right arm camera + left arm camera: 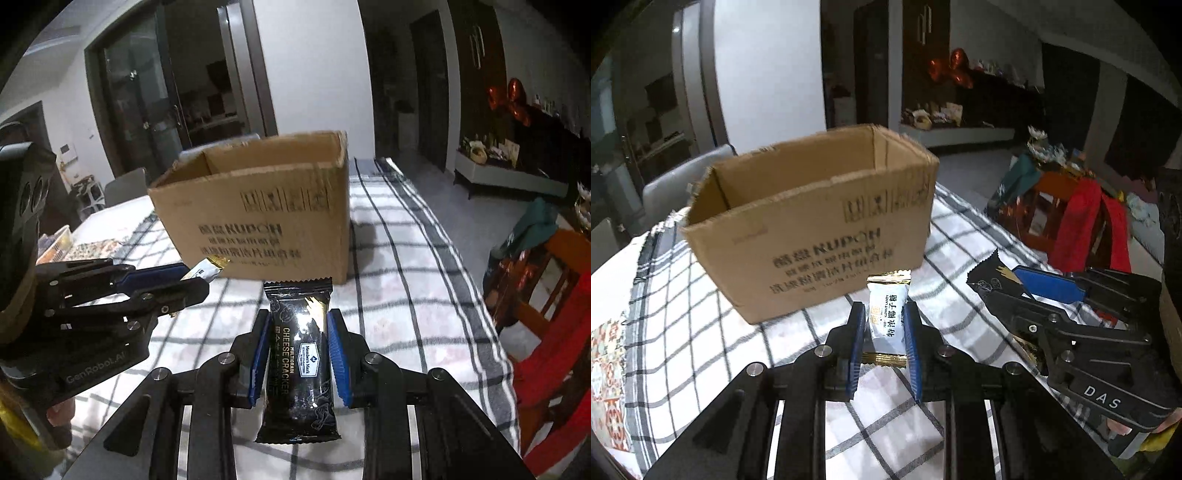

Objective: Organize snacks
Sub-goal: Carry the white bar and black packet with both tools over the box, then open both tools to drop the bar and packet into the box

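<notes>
Both snacks are lifted but not yet boxed. The left claw (884, 334) grips a white candy packet (888, 317) between its blue pads, and the right claw (298, 356) is clamped on a black cheese cracker pack (300, 354). The open cardboard box (812, 221) stands on the checked counter (701, 332) at 12 o'clock from both claws; its interior is mostly hidden. Judging by this, 2 drops remain.

Dim room, motion blur, dark fisheye corners
</notes>
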Demonstrator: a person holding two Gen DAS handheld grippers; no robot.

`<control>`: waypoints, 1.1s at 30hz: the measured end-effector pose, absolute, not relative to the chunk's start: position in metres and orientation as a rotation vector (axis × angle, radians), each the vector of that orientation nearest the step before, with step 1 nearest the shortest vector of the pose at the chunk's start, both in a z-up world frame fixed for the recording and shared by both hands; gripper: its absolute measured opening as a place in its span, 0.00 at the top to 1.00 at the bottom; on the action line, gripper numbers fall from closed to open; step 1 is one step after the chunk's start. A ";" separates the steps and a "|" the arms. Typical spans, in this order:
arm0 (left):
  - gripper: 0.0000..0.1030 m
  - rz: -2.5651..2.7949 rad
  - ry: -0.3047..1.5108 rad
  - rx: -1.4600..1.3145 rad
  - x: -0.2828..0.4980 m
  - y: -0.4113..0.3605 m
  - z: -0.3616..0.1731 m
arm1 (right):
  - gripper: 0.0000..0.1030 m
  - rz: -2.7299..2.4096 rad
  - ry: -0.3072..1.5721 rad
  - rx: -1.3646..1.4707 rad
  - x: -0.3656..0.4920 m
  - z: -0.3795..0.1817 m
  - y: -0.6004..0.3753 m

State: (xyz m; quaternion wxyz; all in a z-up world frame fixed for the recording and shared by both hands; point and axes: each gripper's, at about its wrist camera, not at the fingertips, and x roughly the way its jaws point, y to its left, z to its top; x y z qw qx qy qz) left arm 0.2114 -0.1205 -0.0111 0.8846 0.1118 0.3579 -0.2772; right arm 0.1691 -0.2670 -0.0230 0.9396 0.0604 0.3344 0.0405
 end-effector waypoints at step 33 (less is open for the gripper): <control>0.59 -0.367 0.569 0.147 0.322 -0.097 0.084 | 0.49 0.131 0.551 0.021 0.310 0.087 -0.252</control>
